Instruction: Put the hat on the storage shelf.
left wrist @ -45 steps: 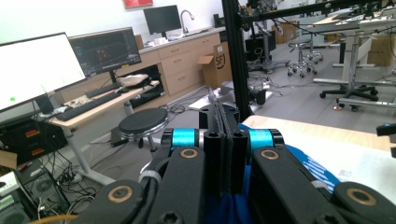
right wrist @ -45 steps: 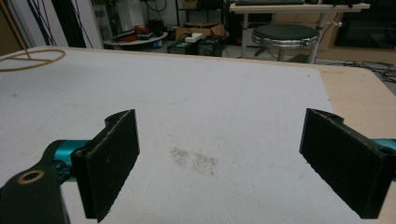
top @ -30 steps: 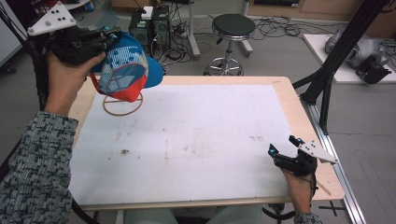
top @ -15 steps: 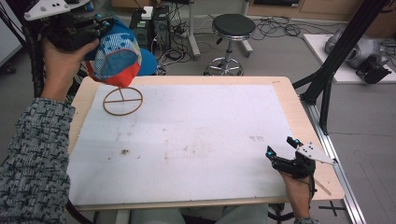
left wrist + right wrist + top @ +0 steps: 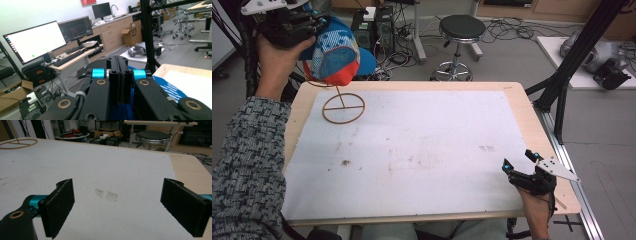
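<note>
In the high view we see our left gripper (image 5: 312,27) raised above the far left corner of the table (image 5: 517,100), out past its edge. It holds a baseball cap (image 5: 334,55), blue and white on the crown with an orange-red part below and a blue brim (image 5: 368,62) pointing right. In the left gripper view the two black jaws are pressed together, with blue cloth of the cap (image 5: 172,91) showing just beneath and to the right of them; we take it that they pinch the cap's edge, though the exact spot of the grip is hidden behind the gripper's own body.

The cap hangs over the top of a wooden hat stand (image 5: 343,107), whose thin stem rises from a ring-shaped base with a cross bar, standing on the white mat (image 5: 422,145) near the far left corner. Whether the cap touches the stand's upper ring we cannot tell from here. In the right gripper view the base ring (image 5: 18,144) lies far off at the upper left.

Our right gripper (image 5: 522,167) sits low at the near right edge of the table, well apart from the cap. Its jaws stand wide apart with nothing between them, only the bare mat (image 5: 112,170) with a faint grey smudge (image 5: 106,194).
</note>
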